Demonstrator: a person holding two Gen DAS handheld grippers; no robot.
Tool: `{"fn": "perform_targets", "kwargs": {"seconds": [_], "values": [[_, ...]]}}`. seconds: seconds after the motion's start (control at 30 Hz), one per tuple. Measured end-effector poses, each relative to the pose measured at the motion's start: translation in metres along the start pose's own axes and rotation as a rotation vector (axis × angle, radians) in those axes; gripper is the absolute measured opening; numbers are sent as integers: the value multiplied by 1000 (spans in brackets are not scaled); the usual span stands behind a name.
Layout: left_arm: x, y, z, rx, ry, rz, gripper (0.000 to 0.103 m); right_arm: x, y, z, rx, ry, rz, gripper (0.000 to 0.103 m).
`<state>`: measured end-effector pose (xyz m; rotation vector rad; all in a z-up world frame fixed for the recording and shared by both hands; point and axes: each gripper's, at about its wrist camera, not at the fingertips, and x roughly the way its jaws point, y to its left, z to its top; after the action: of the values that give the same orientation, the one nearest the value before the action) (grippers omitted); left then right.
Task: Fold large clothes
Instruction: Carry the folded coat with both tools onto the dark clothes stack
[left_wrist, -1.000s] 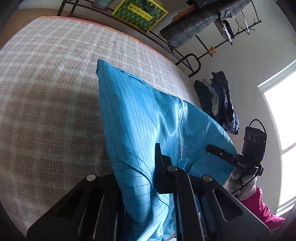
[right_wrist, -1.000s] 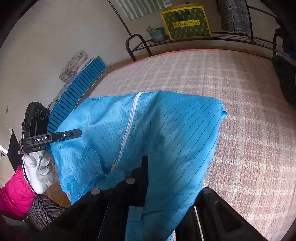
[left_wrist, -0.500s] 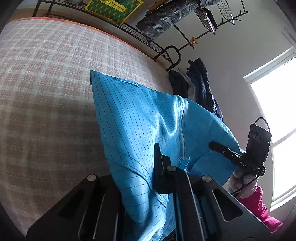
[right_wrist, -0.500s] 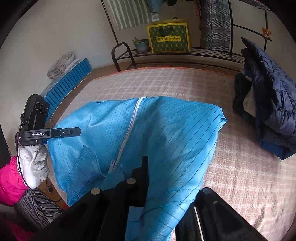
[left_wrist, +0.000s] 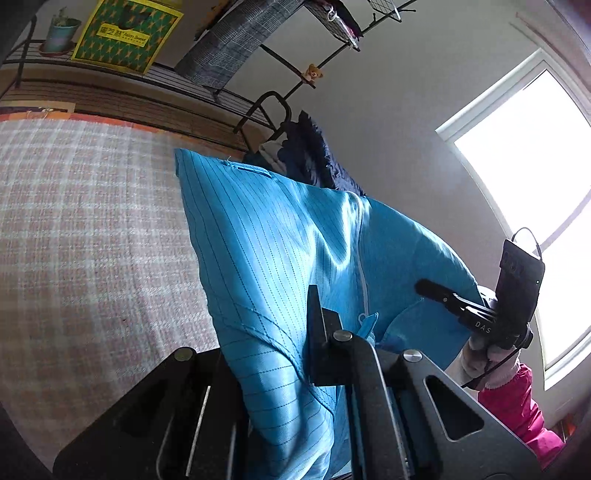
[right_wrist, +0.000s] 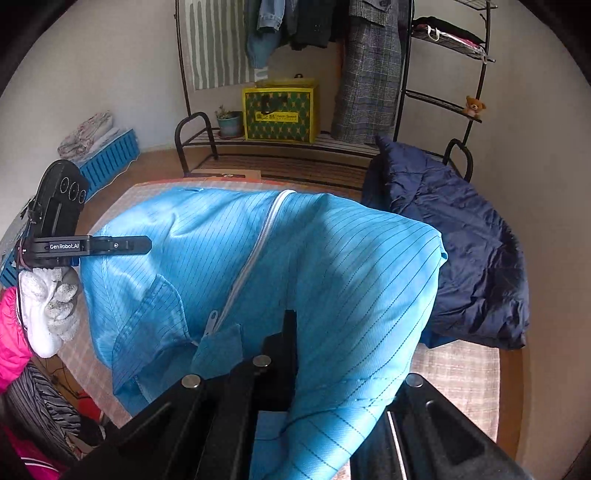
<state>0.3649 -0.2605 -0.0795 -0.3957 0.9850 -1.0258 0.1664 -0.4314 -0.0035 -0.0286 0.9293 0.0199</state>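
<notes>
Your left gripper (right_wrist: 146, 245) left of the zip, jaws clamped on the blue jacket (right_wrist: 332, 266), jacket stretched in the air above the checked bed (left_wrist: 85, 229), your right gripper (left_wrist: 424, 286) right of the zip, jaws clamped on it too, navy coat (right_wrist: 461, 251) beyond.

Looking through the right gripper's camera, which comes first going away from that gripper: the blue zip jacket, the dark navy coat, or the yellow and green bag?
1. blue zip jacket: clamped in the right gripper, right at its fingers.
2. dark navy coat: heaped on the bed, to the right, beyond the jacket.
3. yellow and green bag: on the low rack by the far wall, top centre.
</notes>
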Motion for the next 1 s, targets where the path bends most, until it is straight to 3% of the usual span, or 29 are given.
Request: {"fn": "perform_targets", "kwargs": {"seconds": [0.23,0.43,0.6,0.7,0.87,1.0], "values": [[51,-50,61,76,-35,-73,5,-41,-67,44,-10,-57,-139,3],[115,-86,125,122,-62,-99,5,-35,-130,95,-27,-75,-256,3],[176,-95,172,126,-94,-93,5,5,-192,133,11,-87,-310,3],[221,-82,188,73,-75,-82,5,38,-223,144,31,-74,-335,3],[274,-59,183,37,-44,-23,5,95,-257,139,50,-17,-344,3],[286,-54,179,63,-44,-4,5,121,-287,123,124,4,-329,3]]}}
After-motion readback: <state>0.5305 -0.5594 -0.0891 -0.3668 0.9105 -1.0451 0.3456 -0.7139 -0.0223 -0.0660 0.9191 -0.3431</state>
